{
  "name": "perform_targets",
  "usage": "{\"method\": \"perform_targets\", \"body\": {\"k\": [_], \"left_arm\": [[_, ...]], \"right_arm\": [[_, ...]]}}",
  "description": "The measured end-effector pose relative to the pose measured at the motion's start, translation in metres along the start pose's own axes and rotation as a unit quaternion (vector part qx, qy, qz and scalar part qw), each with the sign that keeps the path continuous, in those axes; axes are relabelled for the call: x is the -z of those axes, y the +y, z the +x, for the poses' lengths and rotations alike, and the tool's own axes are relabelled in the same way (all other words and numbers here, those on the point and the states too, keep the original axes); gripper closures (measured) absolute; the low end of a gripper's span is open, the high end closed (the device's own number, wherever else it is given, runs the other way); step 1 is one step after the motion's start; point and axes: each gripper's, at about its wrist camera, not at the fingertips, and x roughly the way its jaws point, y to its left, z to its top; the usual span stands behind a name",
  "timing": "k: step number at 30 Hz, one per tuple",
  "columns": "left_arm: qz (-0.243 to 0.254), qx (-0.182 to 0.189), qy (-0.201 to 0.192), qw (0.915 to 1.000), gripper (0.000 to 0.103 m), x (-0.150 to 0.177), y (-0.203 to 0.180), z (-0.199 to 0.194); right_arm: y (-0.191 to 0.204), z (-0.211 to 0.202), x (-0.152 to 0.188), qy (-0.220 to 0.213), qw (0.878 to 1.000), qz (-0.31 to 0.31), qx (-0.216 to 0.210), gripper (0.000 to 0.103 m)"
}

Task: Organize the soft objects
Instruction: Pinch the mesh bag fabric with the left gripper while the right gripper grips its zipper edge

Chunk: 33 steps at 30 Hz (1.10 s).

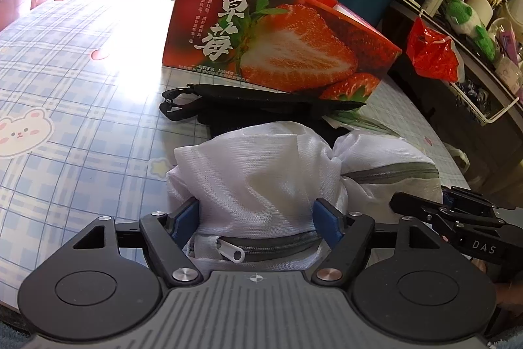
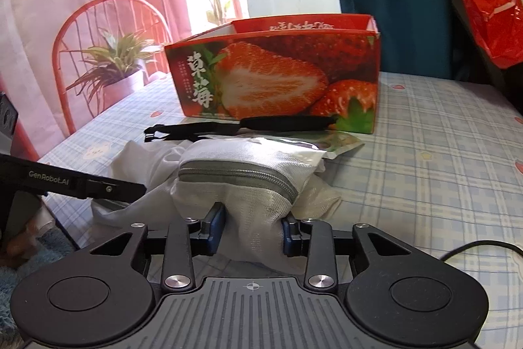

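A white mesh bag [image 1: 261, 172] with a grey zipper lies on the plaid tablecloth; it also shows in the right wrist view [image 2: 242, 182]. My left gripper [image 1: 256, 218] is shut on its left end, blue pads pressing the fabric. My right gripper [image 2: 251, 231] is shut on its right end below the zipper. A red strawberry box [image 1: 271, 38], open on top, stands behind the bag and also shows in the right wrist view [image 2: 278, 74]. A black strap [image 1: 248, 100] lies before the box, also visible in the right wrist view [image 2: 261, 124].
A foil pouch [image 2: 313, 146] lies between bag and box. A red plastic bag [image 1: 431, 51] hangs on a cluttered shelf at the right. A red chair [image 2: 98, 54] and potted plant [image 2: 114, 67] stand beyond the table's left edge.
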Motion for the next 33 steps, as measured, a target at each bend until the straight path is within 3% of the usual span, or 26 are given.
{"method": "perform_targets", "body": {"k": [2, 7, 11, 22, 24, 29, 33], "left_arm": [[0.0, 0.0, -0.001, 1.0, 0.03, 0.0, 0.0, 0.0], [-0.009, 0.014, 0.001, 0.9999, 0.071, 0.001, 0.002, 0.0], [-0.003, 0.02, -0.016, 0.9997, 0.082, 0.001, -0.001, -0.008], [0.042, 0.049, -0.13, 0.9894, 0.094, -0.017, -0.023, -0.061], [0.045, 0.045, -0.123, 0.9903, 0.094, -0.021, -0.026, -0.058], [0.004, 0.018, -0.064, 0.9978, 0.094, -0.017, -0.012, -0.039], [-0.036, 0.009, -0.04, 0.9985, 0.093, -0.017, 0.004, -0.031]], "right_arm": [[0.002, 0.0, 0.0, 0.001, 1.0, -0.003, -0.004, 0.074], [0.004, 0.0, 0.0, 0.001, 1.0, -0.006, -0.014, 0.078], [0.005, -0.006, -0.002, -0.014, 1.0, -0.007, -0.02, 0.082], [0.009, -0.043, -0.028, -0.106, 0.992, -0.032, -0.059, 0.096], [0.009, -0.045, -0.034, -0.109, 0.992, -0.036, -0.058, 0.097], [0.005, -0.035, -0.029, -0.065, 0.997, -0.014, -0.033, 0.096], [-0.006, -0.03, -0.017, -0.04, 0.999, 0.024, -0.026, 0.082]]}}
